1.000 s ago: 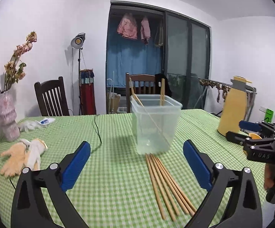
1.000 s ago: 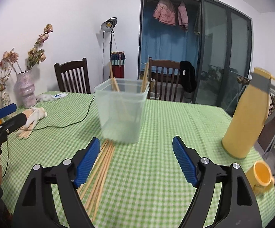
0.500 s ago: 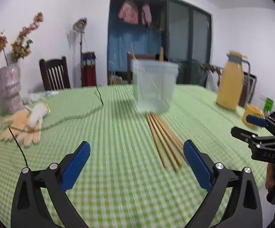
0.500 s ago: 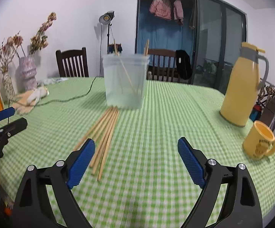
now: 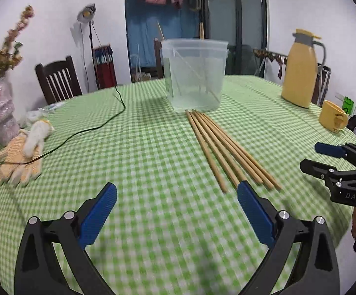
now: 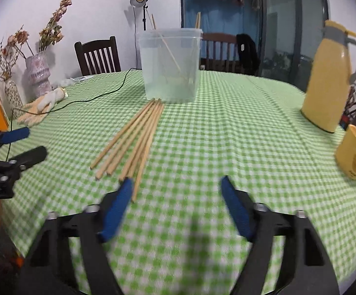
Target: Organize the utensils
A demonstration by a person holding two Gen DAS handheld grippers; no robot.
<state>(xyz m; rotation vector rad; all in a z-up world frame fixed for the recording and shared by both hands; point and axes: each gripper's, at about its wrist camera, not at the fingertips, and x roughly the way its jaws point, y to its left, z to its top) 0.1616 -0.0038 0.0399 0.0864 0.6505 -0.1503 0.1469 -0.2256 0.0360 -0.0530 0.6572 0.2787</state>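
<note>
Several wooden chopsticks [image 5: 227,145] lie side by side on the green checked tablecloth, their far ends touching a clear plastic tub [image 5: 195,73] that holds two more sticks leaning upright. My left gripper [image 5: 176,191] is open and empty, low over the cloth, its right pad just short of the near stick ends. In the right wrist view the chopsticks [image 6: 133,140] run toward the tub [image 6: 170,66]. My right gripper [image 6: 177,183] has its jaws closing with nothing between them, its left pad next to the nearest stick tips. Each gripper shows at the edge of the other's view.
A yellow thermos jug [image 6: 330,78] and a yellow mug [image 6: 354,157] stand at the right. Work gloves [image 5: 23,154] and a black cable [image 5: 92,127] lie at the left, near vases with dried flowers [image 6: 35,73]. Wooden chairs [image 5: 57,81] stand behind the table.
Both grippers have sunk toward the tablecloth and tilted down, so the chopsticks now lie just ahead of the pads. The right jaws stand narrower than half a second ago.
</note>
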